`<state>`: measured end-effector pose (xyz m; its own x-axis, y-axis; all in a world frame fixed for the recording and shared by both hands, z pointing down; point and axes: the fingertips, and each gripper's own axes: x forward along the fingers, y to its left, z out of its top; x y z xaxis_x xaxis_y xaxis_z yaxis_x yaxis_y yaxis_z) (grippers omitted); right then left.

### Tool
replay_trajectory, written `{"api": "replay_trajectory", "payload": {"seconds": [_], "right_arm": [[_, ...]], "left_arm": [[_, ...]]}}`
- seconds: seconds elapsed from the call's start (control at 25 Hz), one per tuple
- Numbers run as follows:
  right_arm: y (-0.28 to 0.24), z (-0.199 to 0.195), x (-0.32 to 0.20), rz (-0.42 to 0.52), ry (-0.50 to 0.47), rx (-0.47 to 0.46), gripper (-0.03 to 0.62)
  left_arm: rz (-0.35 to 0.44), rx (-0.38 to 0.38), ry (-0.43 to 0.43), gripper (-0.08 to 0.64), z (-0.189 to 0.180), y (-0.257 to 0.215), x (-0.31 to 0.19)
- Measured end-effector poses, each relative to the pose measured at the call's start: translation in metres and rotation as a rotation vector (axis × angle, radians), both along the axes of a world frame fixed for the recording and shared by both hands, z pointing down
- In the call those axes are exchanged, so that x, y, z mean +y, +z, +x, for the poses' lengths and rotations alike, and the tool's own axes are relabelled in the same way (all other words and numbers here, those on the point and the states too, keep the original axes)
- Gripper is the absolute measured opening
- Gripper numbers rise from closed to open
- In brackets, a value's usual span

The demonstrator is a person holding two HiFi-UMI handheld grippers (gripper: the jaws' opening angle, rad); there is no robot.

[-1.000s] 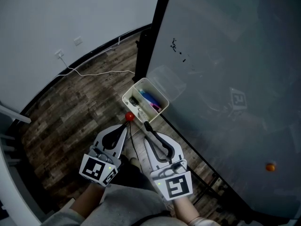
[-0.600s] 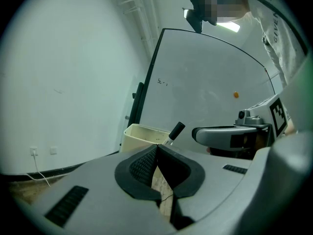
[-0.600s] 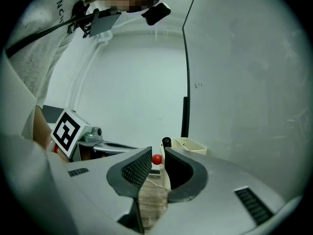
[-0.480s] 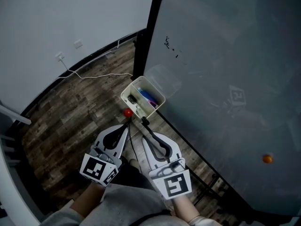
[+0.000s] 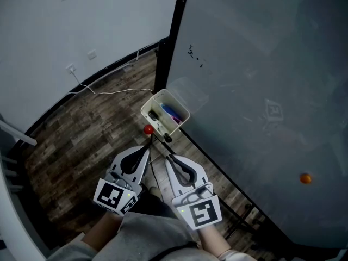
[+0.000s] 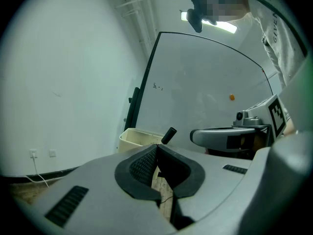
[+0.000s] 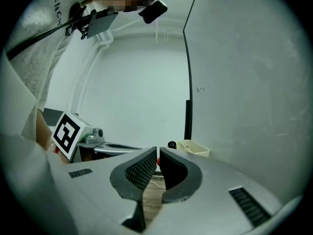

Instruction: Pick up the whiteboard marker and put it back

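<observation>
white top (image 7: 56,4), up-left behind my right fingers (image 7: 143,169): cut-off letters, 'vench'. cube (image 7: 67,132) left of them: black square code, no words. whiteboard (image 7: 244,82) scribble, ahead to their right: unreadable.

Small marks (image 5: 194,52) on the whiteboard (image 5: 261,80) are unreadable, and items inside the cream tray (image 5: 153,101) blur together.

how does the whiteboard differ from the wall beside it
The whiteboard looks grey with a black frame; the wall is white. The whiteboard bears small black marks and an orange dot; the wall only a socket. A cream tray sits by the whiteboard only. Both stand upright.
</observation>
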<state>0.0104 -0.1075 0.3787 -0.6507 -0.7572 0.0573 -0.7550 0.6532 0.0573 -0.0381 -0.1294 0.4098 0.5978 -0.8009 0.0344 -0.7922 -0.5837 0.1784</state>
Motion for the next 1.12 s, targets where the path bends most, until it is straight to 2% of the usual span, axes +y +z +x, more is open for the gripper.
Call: {"api": "replay_trajectory", "payload": {"seconds": [0.2, 0.6, 0.88, 1.12], "right_arm": [[0.001, 0.001, 0.003, -0.030, -0.010, -0.015, 0.025], [-0.008, -0.002, 0.013, -0.025, -0.033, -0.043, 0.020], [-0.008, -0.004, 0.023, -0.027, -0.048, -0.028, 0.018], [-0.010, -0.009, 0.027, -0.030, -0.050, -0.040, 0.018]], "left_arm": [[0.001, -0.002, -0.004, 0.015, -0.001, -0.003, 0.007], [0.025, 0.002, 0.004, 0.015, 0.003, -0.013, 0.018], [0.040, 0.008, 0.000, 0.015, 0.004, -0.019, 0.030], [0.027, 0.013, 0.009, 0.015, -0.001, -0.019, 0.036]]}}
